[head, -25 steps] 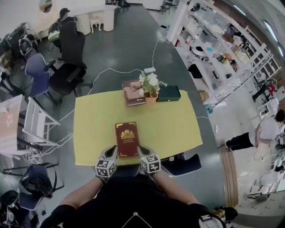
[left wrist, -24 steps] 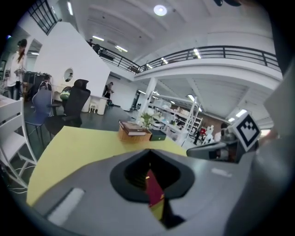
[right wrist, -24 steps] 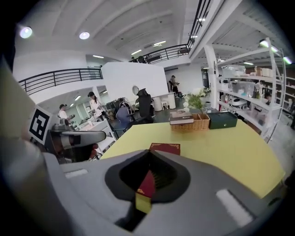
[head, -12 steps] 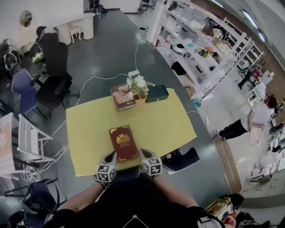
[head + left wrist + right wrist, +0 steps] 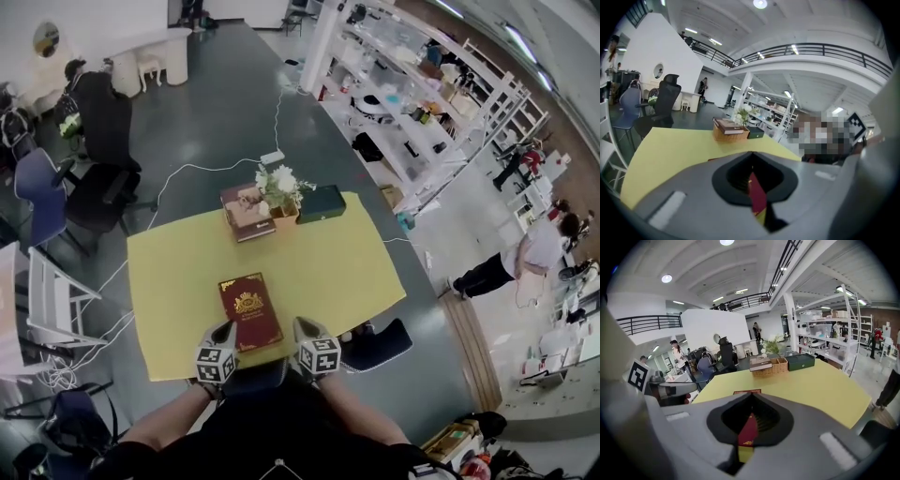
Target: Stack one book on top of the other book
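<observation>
A dark red book with a gold emblem [image 5: 249,311] lies flat on the yellow table [image 5: 328,272] near its front edge. My left gripper [image 5: 228,332] sits at the book's near left corner and my right gripper [image 5: 298,328] at its near right corner. Both are shut. Whether they touch the book I cannot tell. In the left gripper view the left gripper [image 5: 751,154] has its jaws together, and a red sliver of the book [image 5: 757,197] shows behind them. The right gripper [image 5: 750,398] looks the same, with the book [image 5: 748,431] beyond. The second book [image 5: 246,208] rests on a wicker basket at the far edge.
White flowers in a pot [image 5: 275,184] and a dark green box [image 5: 322,202] stand beside the basket at the back. Chairs [image 5: 94,192] stand left of the table and cables [image 5: 202,167] run over the floor. A person [image 5: 511,267] stands far right.
The head view has swung, so the table and book sit further left and lower. Both shut grippers have shifted a little and still flank the book's near corners.
</observation>
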`<state>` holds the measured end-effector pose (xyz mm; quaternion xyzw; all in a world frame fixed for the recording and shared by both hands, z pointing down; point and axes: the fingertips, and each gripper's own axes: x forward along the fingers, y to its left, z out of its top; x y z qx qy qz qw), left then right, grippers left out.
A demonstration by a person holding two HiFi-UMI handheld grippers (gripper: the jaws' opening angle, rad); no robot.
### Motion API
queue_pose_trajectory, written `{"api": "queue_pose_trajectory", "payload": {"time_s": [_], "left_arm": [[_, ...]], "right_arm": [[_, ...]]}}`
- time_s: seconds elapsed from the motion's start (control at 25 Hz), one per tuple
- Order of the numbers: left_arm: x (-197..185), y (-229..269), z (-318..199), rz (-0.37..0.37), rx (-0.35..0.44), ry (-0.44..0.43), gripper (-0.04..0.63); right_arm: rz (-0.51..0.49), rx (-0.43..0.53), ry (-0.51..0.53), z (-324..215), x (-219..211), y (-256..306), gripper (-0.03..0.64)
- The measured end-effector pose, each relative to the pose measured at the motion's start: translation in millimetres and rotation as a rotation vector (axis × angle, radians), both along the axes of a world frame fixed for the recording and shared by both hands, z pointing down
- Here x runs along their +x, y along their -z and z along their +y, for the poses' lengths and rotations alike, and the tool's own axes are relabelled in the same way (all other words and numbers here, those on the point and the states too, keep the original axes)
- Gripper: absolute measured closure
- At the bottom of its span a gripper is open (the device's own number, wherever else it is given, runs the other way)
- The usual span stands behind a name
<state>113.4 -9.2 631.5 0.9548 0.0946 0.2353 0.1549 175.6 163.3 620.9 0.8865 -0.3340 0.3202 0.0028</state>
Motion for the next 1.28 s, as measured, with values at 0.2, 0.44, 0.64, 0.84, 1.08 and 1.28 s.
{"api": "queue_pose_trajectory", "payload": {"time_s": [0.2,0.44,0.64,0.84,1.08,1.28], "left_arm": [[34,-4,-2,-0.005,0.002,0.047,0.589],[79,-6,-22,-0.026,0.010,0.140,0.589],[128,-12,-36,-0.037,0.029,0.188,0.588],[177,-25,-46,-0.073,0.021,0.208,0.523],[224,-62,-60,-0.130,-0.007,0.235,0.404],[256,-88,-79,-0.158,-0.054,0.286,0.363]], "right_arm": [[-0.002,0.023,0.012,5,50,-5,0.614],[0.001,0.083,0.048,-12,137,-8,0.614],[0.002,0.130,0.081,-35,203,-15,0.614],[-0.030,0.179,0.144,-62,248,-30,0.514],[-0.077,0.221,0.215,-99,290,-60,0.463],[-0.119,0.217,0.231,-123,321,-90,0.411]]}}
